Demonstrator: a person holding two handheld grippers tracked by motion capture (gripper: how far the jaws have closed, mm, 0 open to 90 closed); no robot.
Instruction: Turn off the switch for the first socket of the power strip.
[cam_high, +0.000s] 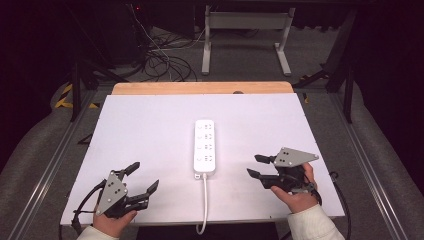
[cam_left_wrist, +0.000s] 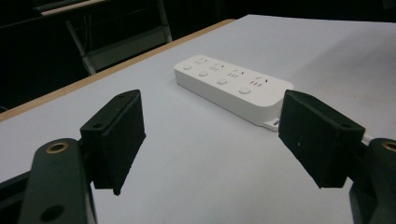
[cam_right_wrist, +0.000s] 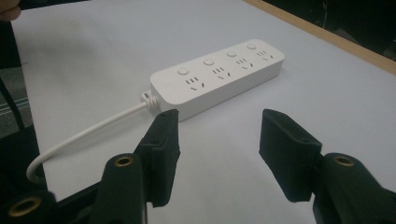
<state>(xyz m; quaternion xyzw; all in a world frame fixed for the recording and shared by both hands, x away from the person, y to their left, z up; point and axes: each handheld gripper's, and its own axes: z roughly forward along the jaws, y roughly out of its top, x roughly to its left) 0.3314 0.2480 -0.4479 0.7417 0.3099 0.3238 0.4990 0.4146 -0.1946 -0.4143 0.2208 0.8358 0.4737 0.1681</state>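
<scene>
A white power strip (cam_high: 205, 146) with several sockets and buttons lies lengthwise in the middle of the white table (cam_high: 145, 125). Its white cable (cam_high: 204, 200) runs off the near edge. My left gripper (cam_high: 145, 175) is at the near left, jaws wide open and empty, pointing toward the strip. In the left gripper view the power strip (cam_left_wrist: 231, 84) lies beyond the left gripper (cam_left_wrist: 219, 140). My right gripper (cam_high: 253, 165) is held at the near right, partly open and empty. In the right gripper view the right gripper (cam_right_wrist: 219, 154) hangs just short of the power strip (cam_right_wrist: 217, 77) and its cable (cam_right_wrist: 88, 133).
A wooden strip (cam_high: 200, 88) borders the table's far edge. Beyond it, loose cables (cam_high: 160, 60) lie on the floor beside a grey metal stand (cam_high: 245, 30). Metal rails (cam_high: 55, 155) run along both sides of the table.
</scene>
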